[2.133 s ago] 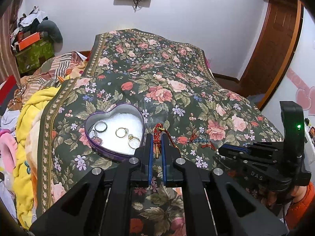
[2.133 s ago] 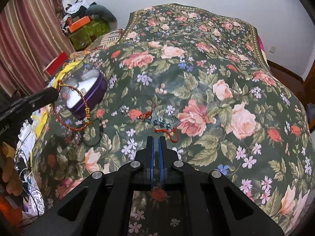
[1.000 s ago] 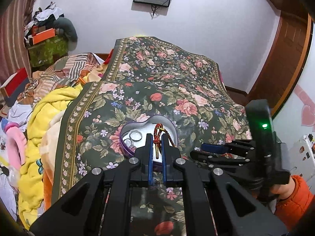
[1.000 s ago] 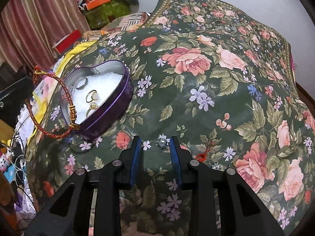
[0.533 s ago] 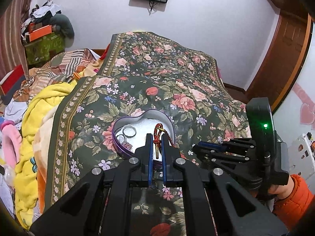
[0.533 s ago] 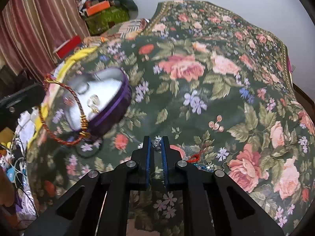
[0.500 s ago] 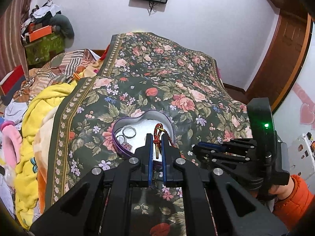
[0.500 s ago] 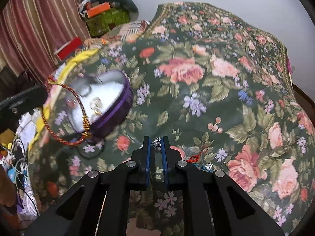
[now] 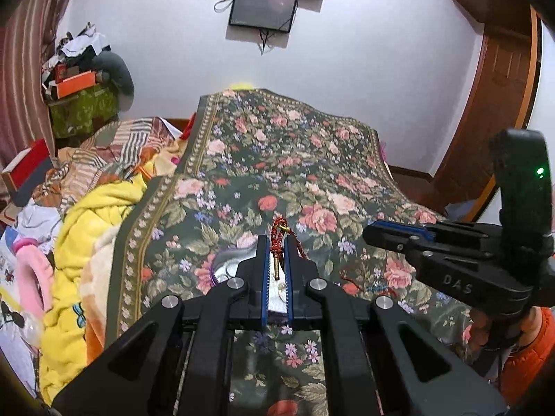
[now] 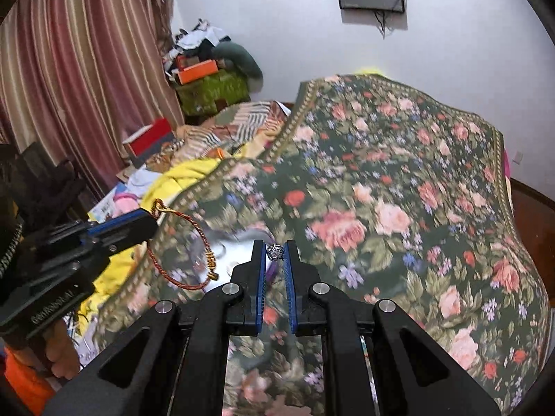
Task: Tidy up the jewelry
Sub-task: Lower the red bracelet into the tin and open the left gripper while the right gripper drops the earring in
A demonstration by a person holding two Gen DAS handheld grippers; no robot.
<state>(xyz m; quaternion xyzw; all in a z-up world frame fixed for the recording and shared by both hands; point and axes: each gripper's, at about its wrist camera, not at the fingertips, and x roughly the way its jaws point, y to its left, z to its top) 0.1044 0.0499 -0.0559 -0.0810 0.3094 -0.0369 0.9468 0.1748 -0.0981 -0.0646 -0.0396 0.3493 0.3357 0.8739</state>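
Note:
My left gripper is shut on a red cord bracelet with gold beads; in the right wrist view the bracelet hangs as a loop from it. My right gripper is shut on a small silver ring at its fingertips, held above the bed. The purple heart-shaped tin with white lining lies on the floral bedspread, mostly hidden behind my left fingers; in the right wrist view the tin is blurred below both grippers. The right gripper also shows in the left wrist view.
A red and blue string piece lies on the bedspread to the tin's right. A yellow blanket and piled clothes lie along the bed's left edge. Striped curtains, boxes and a wooden door surround the bed.
My right gripper closed on the silver ring, lifted it off the bedspread and moved left toward the tin. My left gripper rose and tilted up, still holding the bracelet over the tin.

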